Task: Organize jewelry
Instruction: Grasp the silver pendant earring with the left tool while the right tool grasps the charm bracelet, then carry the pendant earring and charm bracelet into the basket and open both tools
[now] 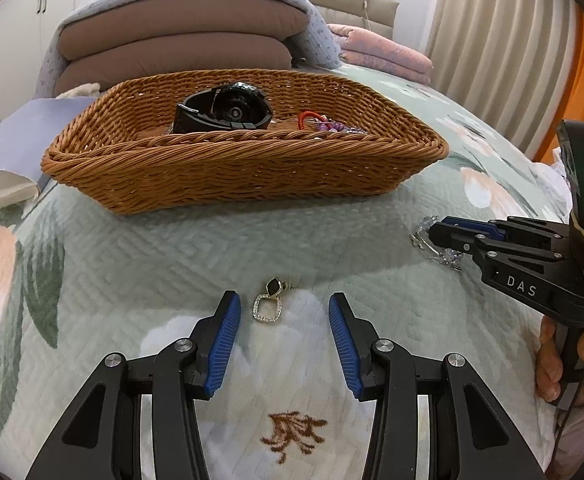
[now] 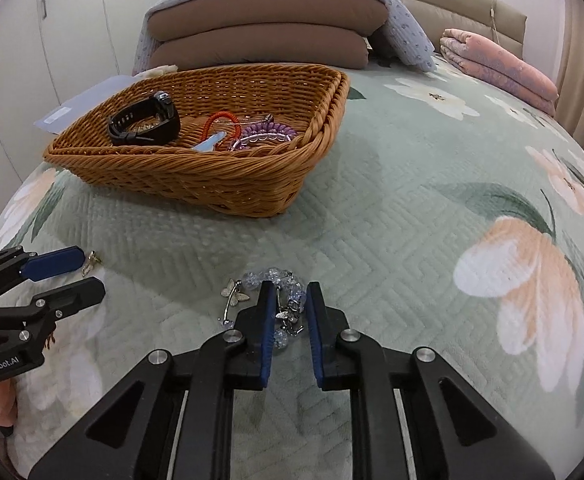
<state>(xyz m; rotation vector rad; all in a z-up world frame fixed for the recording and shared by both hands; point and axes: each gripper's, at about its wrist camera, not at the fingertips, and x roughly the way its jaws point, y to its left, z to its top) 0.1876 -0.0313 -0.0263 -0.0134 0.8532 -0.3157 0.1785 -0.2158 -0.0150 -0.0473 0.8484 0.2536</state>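
the left hand-held gripper (image 1: 279, 308) is spread wide around a pendant (image 1: 269, 305) on the bed (image 1: 171, 248). the right hand-held gripper (image 2: 287, 300) is narrowed around a bead bracelet (image 2: 287, 292), not visibly clamped. the basket (image 2: 195, 184) beyond holds a watch (image 2: 147, 122).

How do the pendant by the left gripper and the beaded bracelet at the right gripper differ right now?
The small gold pendant with a black stone lies free between the open left gripper; the clear crystal bead bracelet with butterfly charms sits within the narrowly parted right gripper. The pendant is compact, the bracelet sprawling. Both rest on the green quilt, outside the wicker basket.
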